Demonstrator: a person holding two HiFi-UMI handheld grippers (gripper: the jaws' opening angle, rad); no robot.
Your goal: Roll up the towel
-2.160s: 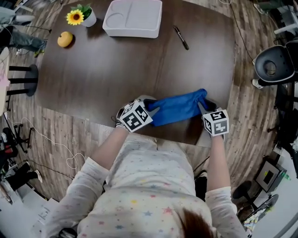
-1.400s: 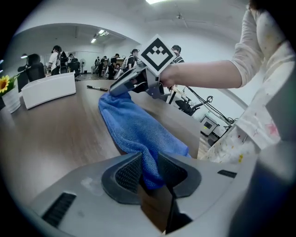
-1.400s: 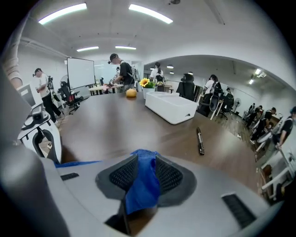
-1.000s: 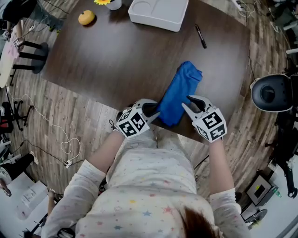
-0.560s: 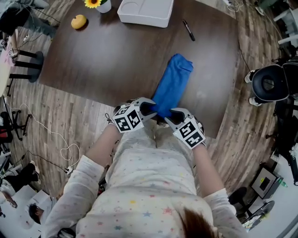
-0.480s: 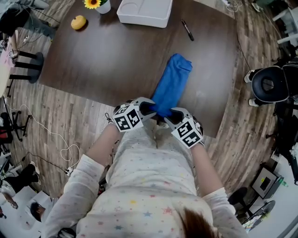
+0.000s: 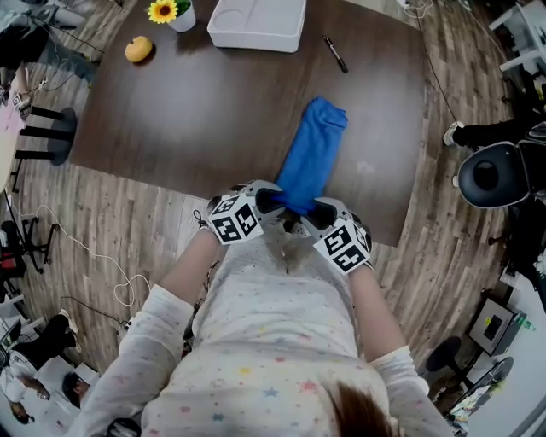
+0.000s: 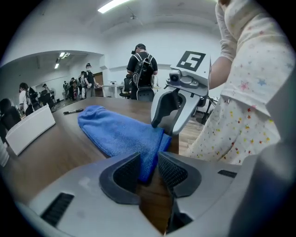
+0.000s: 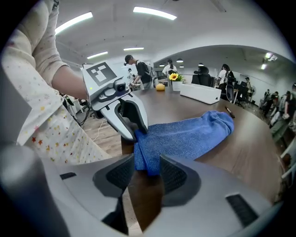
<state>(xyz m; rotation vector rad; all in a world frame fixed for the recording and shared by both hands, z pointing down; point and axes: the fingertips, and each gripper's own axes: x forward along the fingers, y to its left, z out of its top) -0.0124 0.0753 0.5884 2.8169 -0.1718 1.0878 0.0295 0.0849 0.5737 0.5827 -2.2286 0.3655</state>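
At the counter [image 7: 213,111] edge I have left gripper [image 8: 148,163] and right gripper [image 9: 147,167] each clamped on the towel [image 7: 311,154] end; roll looks unstarted, next needs an even first turn.

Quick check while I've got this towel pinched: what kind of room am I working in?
Probably an open office or lab: a big dark wooden table, a black office chair nearby, and people standing about in the background under ceiling strip lights.

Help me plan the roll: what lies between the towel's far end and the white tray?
Bare table, per the head view; the pen lies aside.
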